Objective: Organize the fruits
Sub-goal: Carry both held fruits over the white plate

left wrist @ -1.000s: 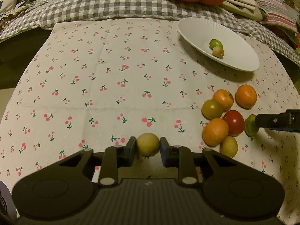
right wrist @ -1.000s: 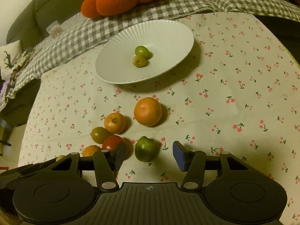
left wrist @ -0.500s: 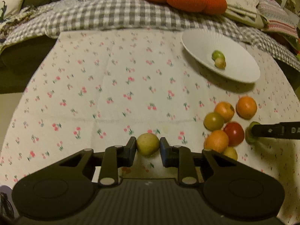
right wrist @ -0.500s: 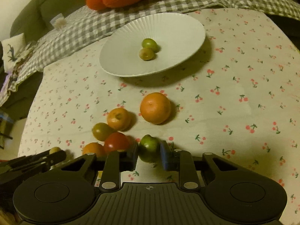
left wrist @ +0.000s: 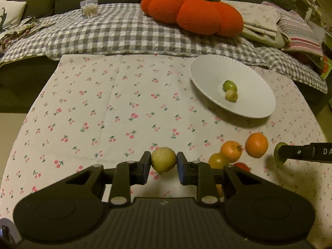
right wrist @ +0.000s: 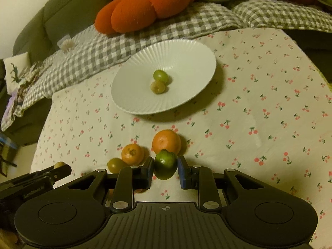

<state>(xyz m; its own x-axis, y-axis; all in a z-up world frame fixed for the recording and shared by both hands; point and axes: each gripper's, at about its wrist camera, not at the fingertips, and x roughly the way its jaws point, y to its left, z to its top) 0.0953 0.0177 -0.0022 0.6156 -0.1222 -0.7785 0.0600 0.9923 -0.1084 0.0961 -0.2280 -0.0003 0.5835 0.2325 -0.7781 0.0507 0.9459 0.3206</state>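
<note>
Two fruits are gripped at once: a pale yellow round fruit [left wrist: 163,159] between the left gripper [left wrist: 163,167] jaws, a green lime-like fruit [right wrist: 165,164] between the right gripper [right wrist: 165,171] jaws, both above the cherry-print table [left wrist: 116,112]. Probably both are bound for the white ribbed plate [right wrist: 182,56], which already holds two small fruits, while oranges [right wrist: 166,141] wait alongside.

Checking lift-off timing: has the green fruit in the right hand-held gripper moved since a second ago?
Yes. The green fruit has left the cloth, clamped in the right hand-held gripper, and now overlaps the large orange toward the white plate.
</note>
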